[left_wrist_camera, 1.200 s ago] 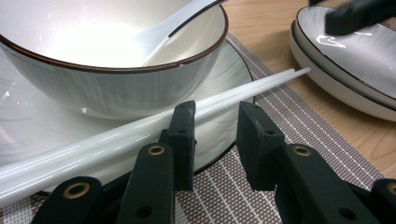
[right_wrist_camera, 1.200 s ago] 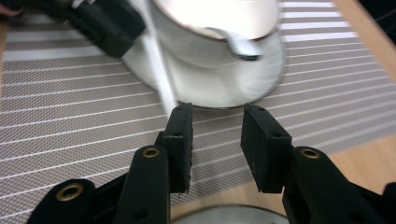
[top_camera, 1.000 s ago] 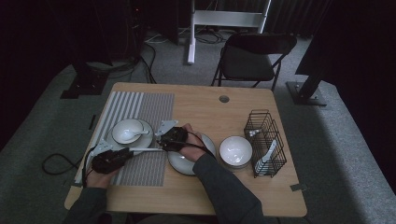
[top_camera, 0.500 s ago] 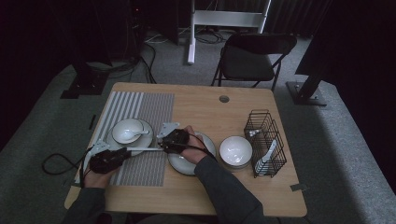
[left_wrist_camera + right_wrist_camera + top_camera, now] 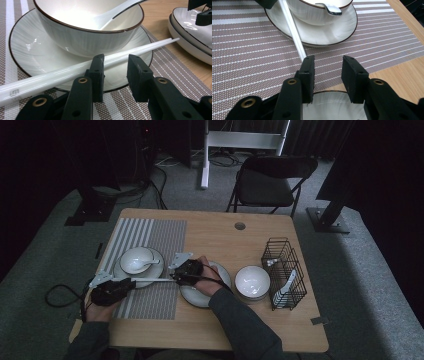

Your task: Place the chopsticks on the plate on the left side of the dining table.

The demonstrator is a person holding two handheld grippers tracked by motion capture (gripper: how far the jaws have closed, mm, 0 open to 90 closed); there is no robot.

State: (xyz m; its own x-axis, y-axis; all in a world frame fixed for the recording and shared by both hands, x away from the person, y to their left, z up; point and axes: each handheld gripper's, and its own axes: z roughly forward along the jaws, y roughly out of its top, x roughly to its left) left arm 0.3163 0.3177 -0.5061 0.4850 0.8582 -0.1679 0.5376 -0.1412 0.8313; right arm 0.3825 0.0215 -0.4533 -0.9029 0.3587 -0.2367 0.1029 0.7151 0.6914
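A pair of white chopsticks (image 5: 147, 280) (image 5: 62, 72) (image 5: 292, 27) lies across the near rim of a dark-rimmed white plate (image 5: 120, 270) (image 5: 27, 55) on the striped placemat (image 5: 150, 232). A white bowl (image 5: 136, 260) (image 5: 82, 37) with a spoon (image 5: 112, 15) (image 5: 332, 9) in it stands on that plate. My left gripper (image 5: 131, 282) (image 5: 115, 60) is open at the chopsticks' thick end; they run crosswise just past its jaw tips, unpinched. My right gripper (image 5: 175, 276) (image 5: 328, 63) is open over a stack of plates (image 5: 200, 297) (image 5: 332, 107). The chopsticks' thin end reaches its left jaw tip.
A second white bowl (image 5: 252, 281) stands right of the plate stack, on bare wood. A black wire basket (image 5: 285, 270) with white spoons is at the table's right edge. A black folding chair (image 5: 267, 182) stands beyond the far edge.
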